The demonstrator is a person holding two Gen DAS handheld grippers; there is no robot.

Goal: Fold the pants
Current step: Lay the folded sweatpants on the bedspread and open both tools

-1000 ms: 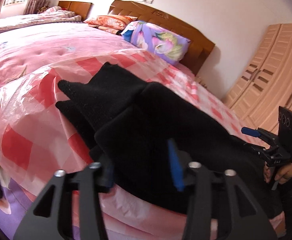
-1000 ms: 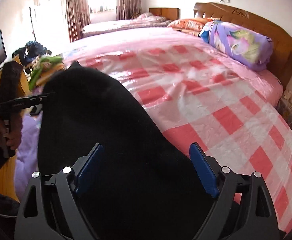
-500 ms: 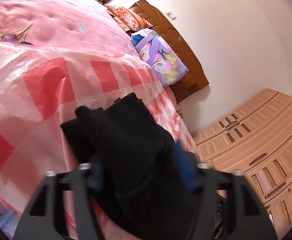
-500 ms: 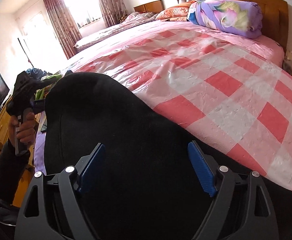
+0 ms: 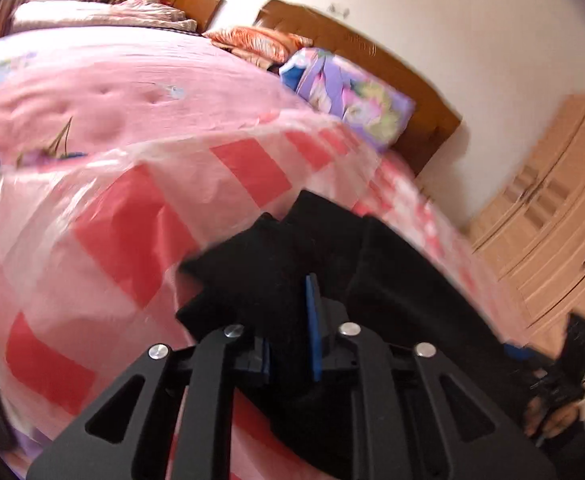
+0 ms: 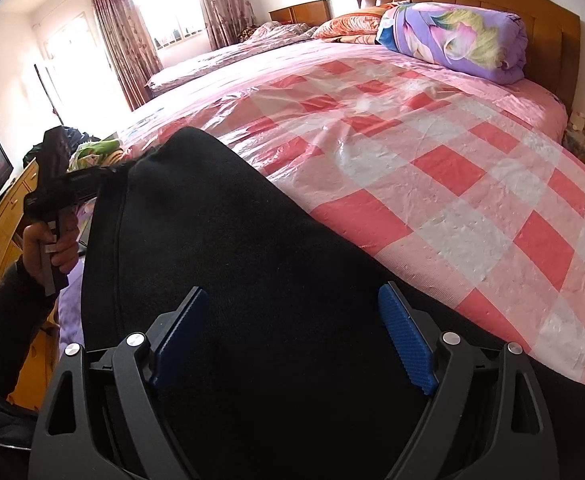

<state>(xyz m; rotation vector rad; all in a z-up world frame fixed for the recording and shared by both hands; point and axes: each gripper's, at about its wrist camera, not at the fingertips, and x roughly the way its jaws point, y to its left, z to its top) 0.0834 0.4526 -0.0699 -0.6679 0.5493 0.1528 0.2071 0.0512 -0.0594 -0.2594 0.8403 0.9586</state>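
Both wrist cameras look closely across the bed (image 6: pixel 432 152) toward its headboard (image 5: pixel 372 64).

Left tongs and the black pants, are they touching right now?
Touching. The left wrist view shows the left tongs with their blue pads closed on a bunched fold of the black pants, fabric pinched between them above the checkered bed cover.

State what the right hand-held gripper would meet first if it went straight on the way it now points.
Most likely the black fabric pants: they fill the space between and ahead of the right hand-held gripper, whose jaws stand wide apart. Beyond them lies the pink checked plastic-covered bed; depth is unclear.
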